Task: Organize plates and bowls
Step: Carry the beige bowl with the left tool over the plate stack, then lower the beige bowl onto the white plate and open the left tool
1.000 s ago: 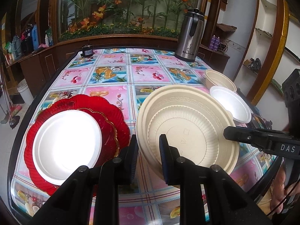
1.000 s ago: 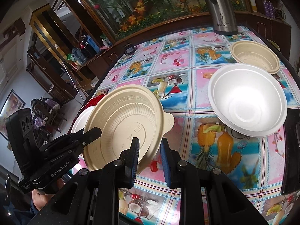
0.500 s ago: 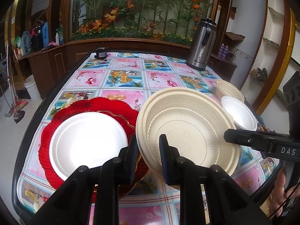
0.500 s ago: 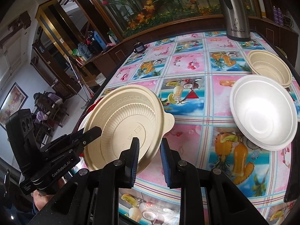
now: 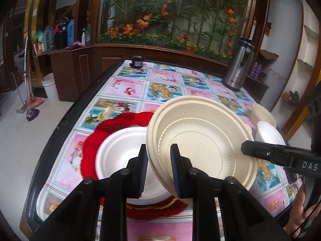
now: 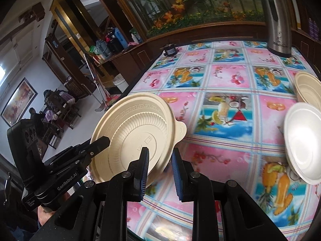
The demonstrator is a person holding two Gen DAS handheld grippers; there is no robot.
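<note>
Beige plate [image 5: 202, 140], tilted and clamped at opposite rims by the left gripper [image 5: 158, 172] and right gripper [image 6: 159, 172], hangs partly above the white plate [image 5: 122, 154] on the red plate [image 5: 96, 140]; stacking seems in hand, and next calls for levelling and lowering it there.

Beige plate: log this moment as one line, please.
beige plate: lifted, tilted | left claw: gripping rim | right claw: gripping rim | below: white plate on red plate | bowls: untouched
</note>
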